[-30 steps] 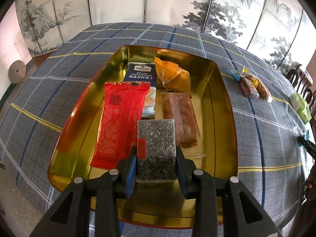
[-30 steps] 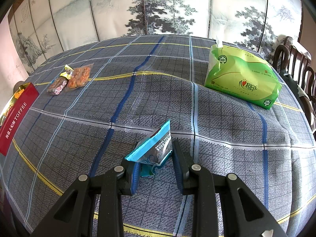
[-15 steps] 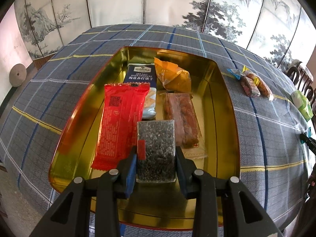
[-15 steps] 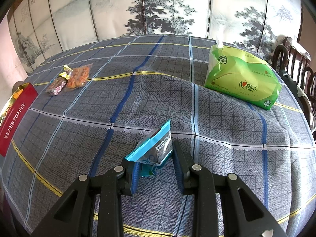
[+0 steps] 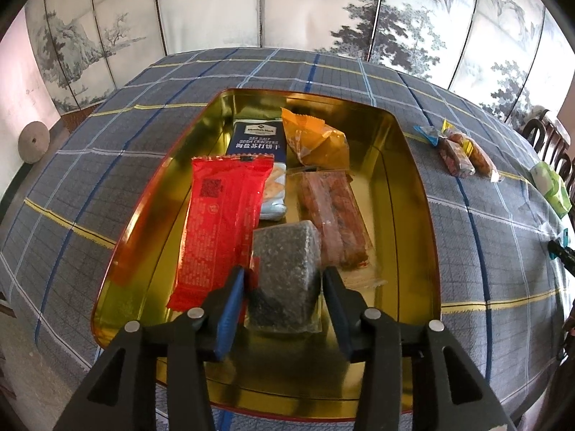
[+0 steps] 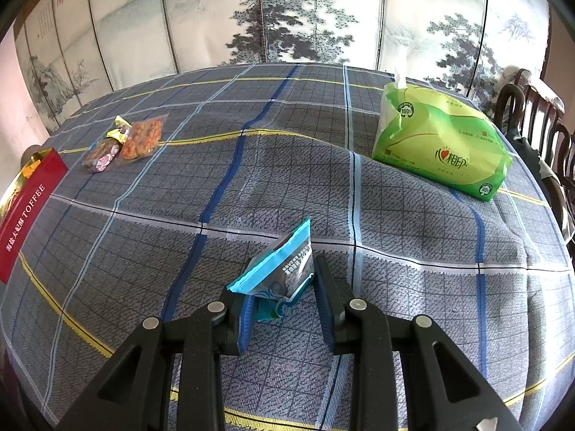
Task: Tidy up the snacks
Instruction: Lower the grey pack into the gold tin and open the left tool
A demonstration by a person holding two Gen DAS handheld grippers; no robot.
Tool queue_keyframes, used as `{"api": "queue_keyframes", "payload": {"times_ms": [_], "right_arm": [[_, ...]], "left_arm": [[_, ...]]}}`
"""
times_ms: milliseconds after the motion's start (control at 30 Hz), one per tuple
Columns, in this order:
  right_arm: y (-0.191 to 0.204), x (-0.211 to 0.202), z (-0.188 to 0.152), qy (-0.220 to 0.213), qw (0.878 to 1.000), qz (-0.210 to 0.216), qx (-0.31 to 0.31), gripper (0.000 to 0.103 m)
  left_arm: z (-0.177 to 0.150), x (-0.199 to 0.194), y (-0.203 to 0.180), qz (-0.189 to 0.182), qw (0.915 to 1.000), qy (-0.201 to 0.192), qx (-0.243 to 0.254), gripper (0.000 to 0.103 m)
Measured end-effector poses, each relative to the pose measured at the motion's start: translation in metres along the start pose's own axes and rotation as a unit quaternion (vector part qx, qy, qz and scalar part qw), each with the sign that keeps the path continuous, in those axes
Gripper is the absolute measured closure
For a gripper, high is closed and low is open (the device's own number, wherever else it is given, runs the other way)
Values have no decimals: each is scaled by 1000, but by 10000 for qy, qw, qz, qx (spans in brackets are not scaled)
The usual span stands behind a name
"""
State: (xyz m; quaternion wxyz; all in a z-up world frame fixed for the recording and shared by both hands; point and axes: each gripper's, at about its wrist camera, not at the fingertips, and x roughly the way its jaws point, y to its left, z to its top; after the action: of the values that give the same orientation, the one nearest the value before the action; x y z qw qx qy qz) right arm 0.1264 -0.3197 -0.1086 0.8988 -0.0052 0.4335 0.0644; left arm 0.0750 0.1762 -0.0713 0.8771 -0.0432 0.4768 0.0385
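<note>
The dark speckled snack bar (image 5: 285,273) lies in the gold tin (image 5: 406,165) at 6 o'clock, between the parted fingers of the left claw (image 5: 284,287), which stand off its sides; a red packet (image 5: 221,222) lies at its 10 o'clock and a clear-wrapped brown bar (image 5: 334,215) at 2. The right claw (image 6: 280,287) pinches a blue snack packet (image 6: 280,269) over the plaid-covered bench (image 6: 395,233), with a green tissue pack (image 6: 438,143) at 2 o'clock and two small snacks (image 6: 125,143) at 10.

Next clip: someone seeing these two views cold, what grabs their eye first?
Probably the gold tin filling the left wrist view, with a red packet along its left side and a dark speckled bar between the left gripper's fingers. In the right wrist view, the green tissue pack at far right, then the blue packet in the right gripper.
</note>
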Motion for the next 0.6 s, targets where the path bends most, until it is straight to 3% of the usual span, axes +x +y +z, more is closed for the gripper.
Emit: {"api": "queue_keyframes", "payload": {"times_ms": [600], "right_arm": [[3,0,1,-19,9996,-284,56,75]], "left_arm": [[-3,-16,5,238,9985,-499,15,51]]}}
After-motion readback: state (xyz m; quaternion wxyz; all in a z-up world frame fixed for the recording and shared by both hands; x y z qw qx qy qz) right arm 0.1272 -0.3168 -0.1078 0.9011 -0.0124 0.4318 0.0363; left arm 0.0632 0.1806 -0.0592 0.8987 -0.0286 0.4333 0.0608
